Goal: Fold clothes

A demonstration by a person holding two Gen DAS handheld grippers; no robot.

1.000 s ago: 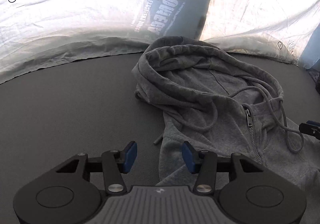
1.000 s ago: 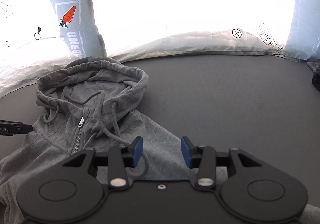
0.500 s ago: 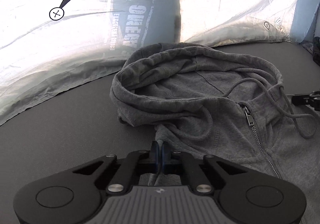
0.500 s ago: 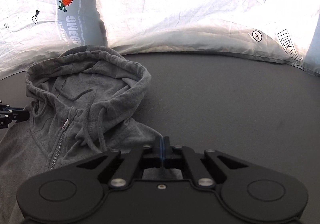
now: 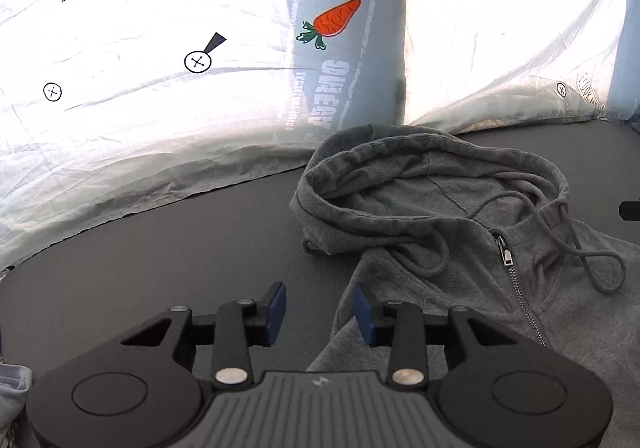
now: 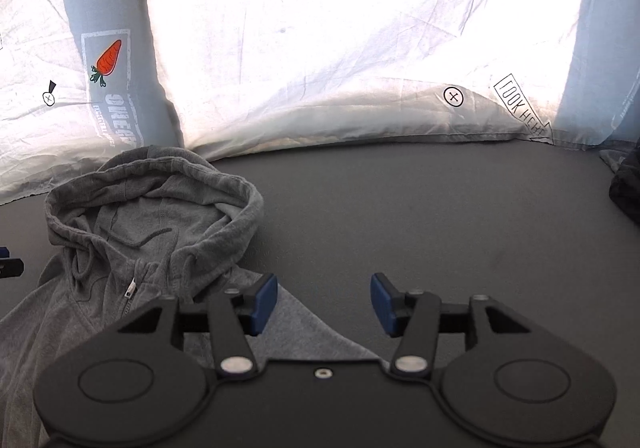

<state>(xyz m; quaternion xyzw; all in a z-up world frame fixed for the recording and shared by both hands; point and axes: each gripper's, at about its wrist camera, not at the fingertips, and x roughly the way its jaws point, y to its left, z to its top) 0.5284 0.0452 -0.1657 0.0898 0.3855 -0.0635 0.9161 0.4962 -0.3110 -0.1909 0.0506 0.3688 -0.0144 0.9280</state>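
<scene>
Left wrist view: the left hand-held gripper is released, its jaws having just been opening, and nothing sits between the blue pads. The grey hoodie lies flat on the dark counter, ahead and to the gripper's right, its shoulder edge just beside the right pad and the hood further ahead.

Right wrist view: the right hand-held gripper is likewise released, jaws just opened, with only the hoodie's other shoulder edge under its left pad. The hoodie spreads ahead and to its left.

The fold looks barely begun. To do the step well, I judge each gripper should pinch a shoulder seam squarely, lift evenly, and keep the drawstring clear
</scene>
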